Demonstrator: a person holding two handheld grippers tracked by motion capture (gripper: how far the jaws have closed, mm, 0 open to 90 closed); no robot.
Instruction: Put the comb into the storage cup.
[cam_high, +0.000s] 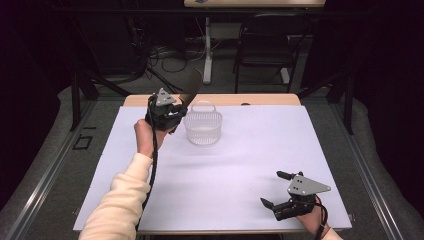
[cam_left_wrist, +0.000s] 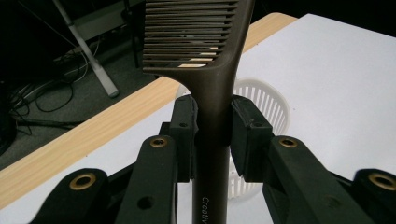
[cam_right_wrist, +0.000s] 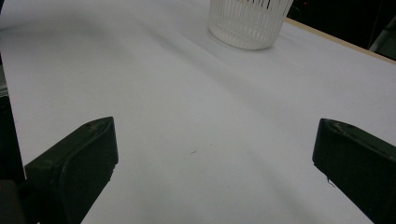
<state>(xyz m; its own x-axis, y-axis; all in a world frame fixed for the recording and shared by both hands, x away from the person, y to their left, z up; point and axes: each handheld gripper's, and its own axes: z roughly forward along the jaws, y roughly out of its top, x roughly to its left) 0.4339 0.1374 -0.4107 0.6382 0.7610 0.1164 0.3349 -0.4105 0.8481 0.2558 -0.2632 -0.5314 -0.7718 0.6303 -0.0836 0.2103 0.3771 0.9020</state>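
Left gripper view: smooth brown wide-toothed comb (cam_left_wrist: 212, 88), slatted white basket (cam_left_wrist: 261, 100).

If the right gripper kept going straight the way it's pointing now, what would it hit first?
Probably nothing nearby. The right gripper has open, empty jaws aimed over bare white table cover. The white basket sits far ahead, slightly right of centre, so it looks like the first thing in line, though depth is hard to judge.
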